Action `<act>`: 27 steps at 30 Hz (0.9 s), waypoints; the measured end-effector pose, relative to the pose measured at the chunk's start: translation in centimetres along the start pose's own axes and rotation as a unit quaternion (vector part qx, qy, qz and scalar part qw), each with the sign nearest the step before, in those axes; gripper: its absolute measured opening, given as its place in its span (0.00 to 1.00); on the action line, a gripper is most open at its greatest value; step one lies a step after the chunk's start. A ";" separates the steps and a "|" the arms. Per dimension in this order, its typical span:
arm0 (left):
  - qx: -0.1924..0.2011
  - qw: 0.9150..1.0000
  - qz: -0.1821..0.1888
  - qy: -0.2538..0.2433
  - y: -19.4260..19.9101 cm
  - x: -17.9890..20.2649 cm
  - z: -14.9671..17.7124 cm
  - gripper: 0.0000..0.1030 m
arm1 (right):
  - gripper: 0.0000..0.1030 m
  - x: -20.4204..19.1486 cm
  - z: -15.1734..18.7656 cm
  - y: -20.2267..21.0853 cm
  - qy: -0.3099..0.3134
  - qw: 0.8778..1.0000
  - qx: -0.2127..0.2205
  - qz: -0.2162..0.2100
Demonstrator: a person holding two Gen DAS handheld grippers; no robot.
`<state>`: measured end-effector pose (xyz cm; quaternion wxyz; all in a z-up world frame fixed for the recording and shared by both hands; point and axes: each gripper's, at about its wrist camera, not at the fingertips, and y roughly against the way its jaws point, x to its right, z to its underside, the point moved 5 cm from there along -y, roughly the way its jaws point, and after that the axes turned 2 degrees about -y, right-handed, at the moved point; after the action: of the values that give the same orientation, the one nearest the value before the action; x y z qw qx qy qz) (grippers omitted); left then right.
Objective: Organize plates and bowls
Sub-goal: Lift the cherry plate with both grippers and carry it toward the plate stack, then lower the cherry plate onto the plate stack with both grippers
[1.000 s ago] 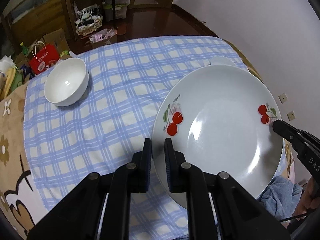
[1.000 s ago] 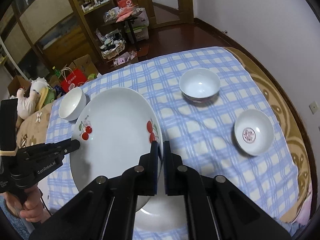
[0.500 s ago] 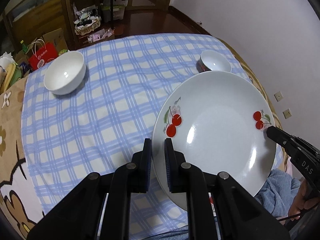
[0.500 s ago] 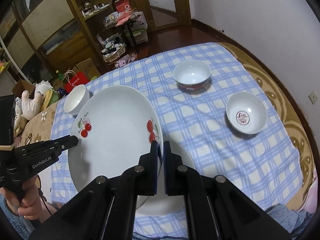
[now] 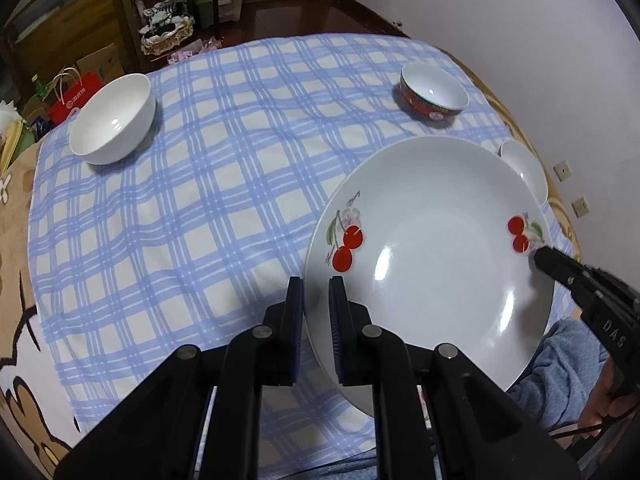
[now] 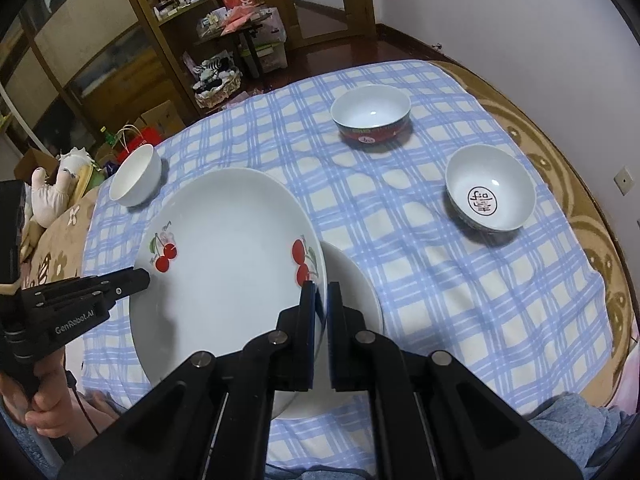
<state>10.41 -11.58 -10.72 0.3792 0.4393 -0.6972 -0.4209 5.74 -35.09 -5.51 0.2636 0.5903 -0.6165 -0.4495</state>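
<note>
**Cherry plate pinched at both rims, held over a plain plate**

- Table: blue-and-white checked tablecloth (image 6: 420,248) over a brown patterned cover; the dishes sit on the cloth
- Cherry plate (image 6: 228,272): large, white, red cherry prints on opposite sides of the rim. Held tilted above the cloth, near the table's front edge, between the two grippers
- Plain white plate (image 6: 356,280): lies on the cloth directly under the cherry plate; only its right part shows past the cherry plate's edge. Whether the two plates touch cannot be told
- Left gripper (image 5: 316,300): jaws nearly closed, pinching the cherry plate's left rim just below one cherry print; the rim runs up between the pads
- Right gripper (image 6: 322,304): jaws closed tight on the opposite rim, just below the other cherry print
- Red-banded bowl (image 6: 372,116): upright at the far side of the cloth, well apart from both grippers
- Bowl with a black emblem inside (image 6: 490,196): upright, right of the plates, well apart
- Plain white bowl (image 5: 114,118): upright at the far left corner of the cloth
- A bare hand (image 6: 44,404) grips the left gripper's handle
</note>
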 end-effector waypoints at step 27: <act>-0.054 0.997 -0.011 -0.051 -6.7 2.3 0.4 0.12 | 0.07 3.8 3.0 -7.0 -0.013 0.996 -0.075 0.039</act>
<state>11.27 -15.37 -16.65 0.3618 0.4042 -0.6870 -0.4835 5.96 -37.31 -13.69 0.3160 0.5386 -0.6071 -0.4915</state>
